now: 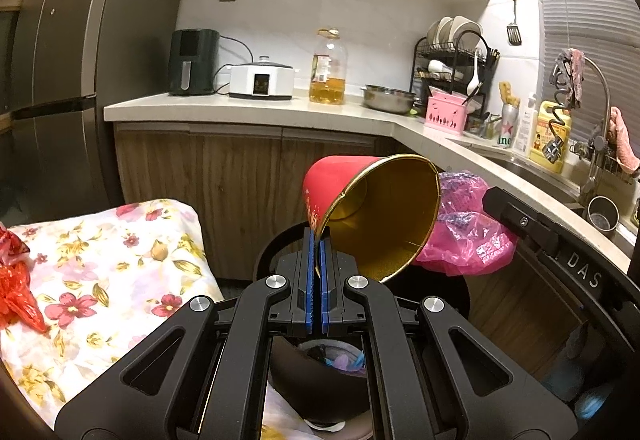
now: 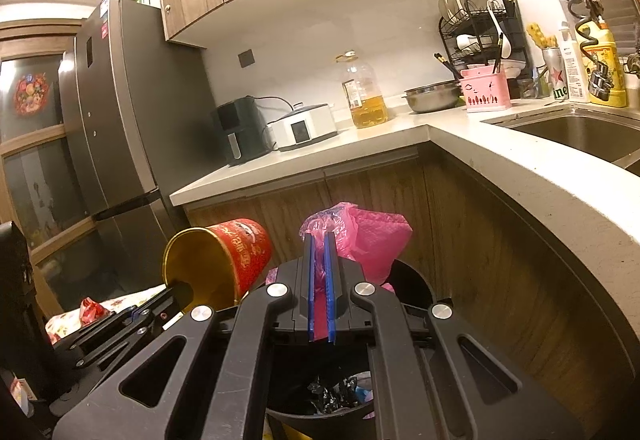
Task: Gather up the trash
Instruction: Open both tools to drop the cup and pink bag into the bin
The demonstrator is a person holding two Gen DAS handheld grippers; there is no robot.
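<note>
Jaws of my left gripper (image 1: 319, 264) pinch the rim of a red, gold-lined paper bucket (image 1: 372, 216), tipped at frame centre over the black round trash bin (image 2: 412, 280). My right gripper (image 2: 319, 280) clamps a crumpled pink plastic bag (image 2: 372, 236). I judge the dropping step is next: release both. Bucket characters unreadable; "DAS" shows on the right gripper.

We're seeing a paper cup (image 1: 372, 208) that's matt red outside and shiny gold inside, next to a thin crinkly pink plastic bag (image 1: 472, 236). The trash bin (image 2: 412, 280) looks like smooth black plastic. Cabinets (image 1: 240, 184) are wood grain, the tabletop (image 2: 480, 160) is smooth pale stone, and the floral cloth (image 1: 100, 280) looks soft.
</note>
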